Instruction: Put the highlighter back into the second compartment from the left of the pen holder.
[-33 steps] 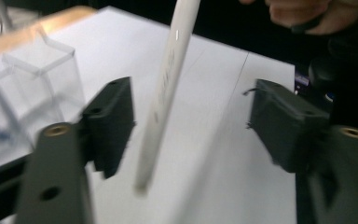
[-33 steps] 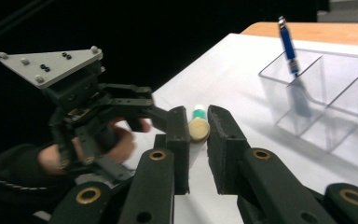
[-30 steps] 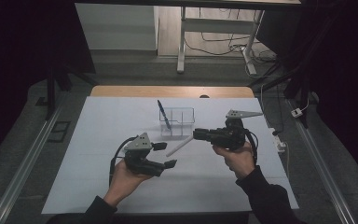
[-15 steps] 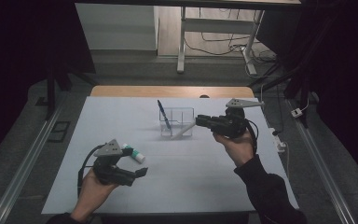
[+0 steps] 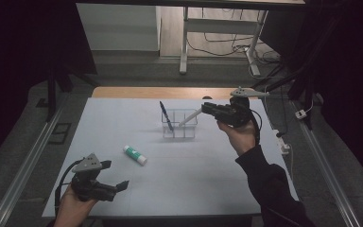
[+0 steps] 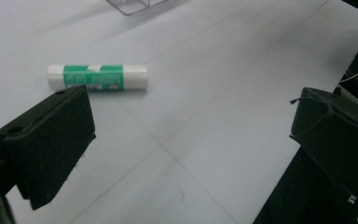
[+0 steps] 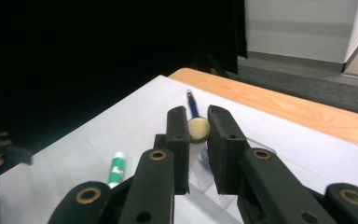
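Between the jaws of our right gripper (image 7: pixel 198 154) we clamp a pale stick-like item (image 5: pixel 189 117), possibly a pencil or marker, its round end showing between the pads. Its long axis slants down-left, tip already inside the clear divided holder (image 5: pixel 180 129), so the drop is nearly straight down. A blue pen (image 5: pixel 166 116) leans in the holder's left compartment, just beside the path. Our left gripper (image 5: pixel 116 189) hangs spread and empty near the table's front edge; the green glue stick (image 6: pixel 97 77) lies ahead of it.
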`<state>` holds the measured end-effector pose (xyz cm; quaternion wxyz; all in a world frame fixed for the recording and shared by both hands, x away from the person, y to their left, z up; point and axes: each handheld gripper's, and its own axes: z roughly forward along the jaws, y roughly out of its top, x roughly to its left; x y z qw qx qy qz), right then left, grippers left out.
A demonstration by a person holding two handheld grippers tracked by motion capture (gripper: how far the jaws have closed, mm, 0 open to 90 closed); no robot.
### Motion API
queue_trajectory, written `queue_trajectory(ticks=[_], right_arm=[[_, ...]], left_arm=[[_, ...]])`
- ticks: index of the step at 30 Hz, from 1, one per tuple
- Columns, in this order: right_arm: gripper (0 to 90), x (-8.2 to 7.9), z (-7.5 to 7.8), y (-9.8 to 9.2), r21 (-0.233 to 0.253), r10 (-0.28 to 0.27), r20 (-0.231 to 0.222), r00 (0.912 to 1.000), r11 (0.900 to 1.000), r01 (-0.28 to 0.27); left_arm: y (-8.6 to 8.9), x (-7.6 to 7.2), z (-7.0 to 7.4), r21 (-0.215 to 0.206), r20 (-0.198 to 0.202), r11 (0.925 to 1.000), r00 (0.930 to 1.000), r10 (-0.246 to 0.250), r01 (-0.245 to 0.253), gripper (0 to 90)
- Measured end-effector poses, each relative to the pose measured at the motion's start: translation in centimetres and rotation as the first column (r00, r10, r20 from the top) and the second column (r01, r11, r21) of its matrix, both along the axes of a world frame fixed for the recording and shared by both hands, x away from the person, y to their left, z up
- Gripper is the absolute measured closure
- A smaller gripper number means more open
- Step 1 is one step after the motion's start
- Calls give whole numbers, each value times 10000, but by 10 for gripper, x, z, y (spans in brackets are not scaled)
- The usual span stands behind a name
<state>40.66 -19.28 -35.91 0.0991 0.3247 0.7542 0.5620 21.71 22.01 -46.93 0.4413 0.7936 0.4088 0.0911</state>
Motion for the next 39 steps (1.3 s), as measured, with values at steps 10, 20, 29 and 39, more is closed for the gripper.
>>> queue_trajectory(ticks=[10,20,29,39], right_arm=[[784,21,-2,7,-140,-482,207,9986,9987,485],[783,38,-16,19,-566,-744,170,9971,9956,753],[783,46,-37,33,-1081,-642,-96,9979,9922,628],[782,49,-56,48,-1499,-436,-147,9989,9879,409]], left_arm=[[20,-12,-6,161,-127,9979,9979,635,-633,0],[25,-16,-12,577,-509,9956,9957,770,-741,0],[28,-16,-13,402,-619,9963,9950,787,-763,0],[29,-16,-13,304,-654,9972,9954,703,-684,0]])
